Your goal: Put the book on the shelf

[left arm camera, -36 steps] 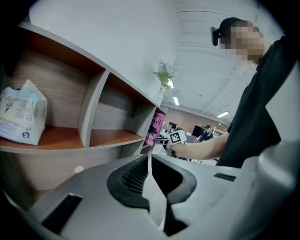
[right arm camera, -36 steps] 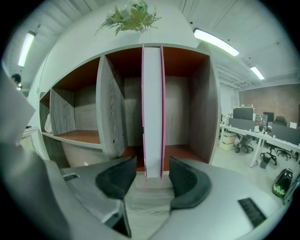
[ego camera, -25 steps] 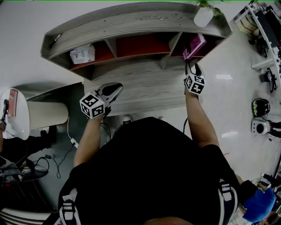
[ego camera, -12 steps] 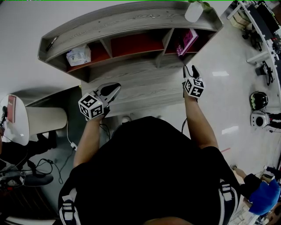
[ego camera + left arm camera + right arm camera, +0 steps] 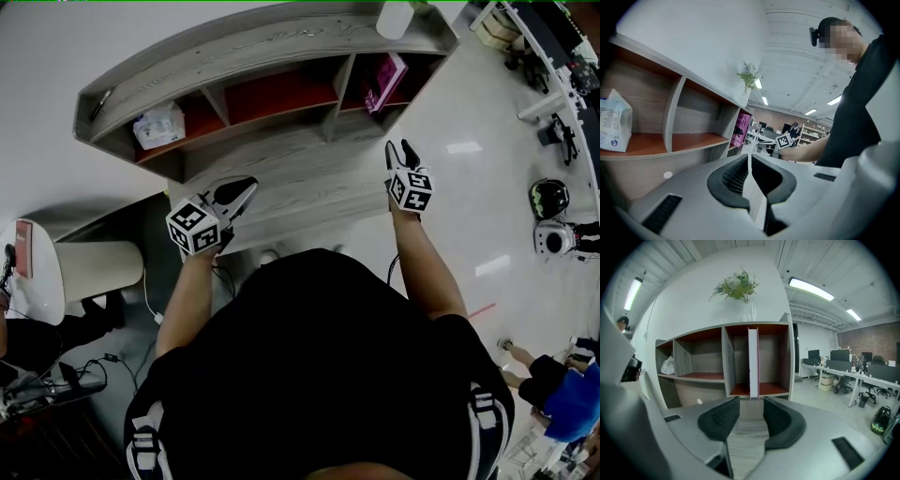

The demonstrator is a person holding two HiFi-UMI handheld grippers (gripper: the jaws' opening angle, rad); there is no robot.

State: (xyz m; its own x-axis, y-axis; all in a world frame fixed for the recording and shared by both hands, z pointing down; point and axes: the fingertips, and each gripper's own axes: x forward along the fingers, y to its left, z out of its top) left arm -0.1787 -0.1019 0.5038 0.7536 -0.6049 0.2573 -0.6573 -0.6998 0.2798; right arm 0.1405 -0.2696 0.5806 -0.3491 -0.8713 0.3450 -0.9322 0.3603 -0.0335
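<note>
The book (image 5: 753,363) stands upright in the right-hand compartment of the shelf (image 5: 281,42), so we judge the task as good as done. Its thin white edge faces the right tongs (image 5: 751,401), and its pink cover shows from above. Those tongs hang well clear of it. Their jaws are apart, have just been narrowing, and carry nothing between them, which to us fits a release and not a grip. The left tongs (image 5: 749,157) hover low by the shelf's front with jaws together and empty; we think they have no part in this. The shelf is grey, wood-grained board with reddish-brown floors in its three bays, and a crinkled white packet (image 5: 614,123) sits in the left bay. The pads (image 5: 719,420) are black and ribbed, set in smooth grey shells.
</note>
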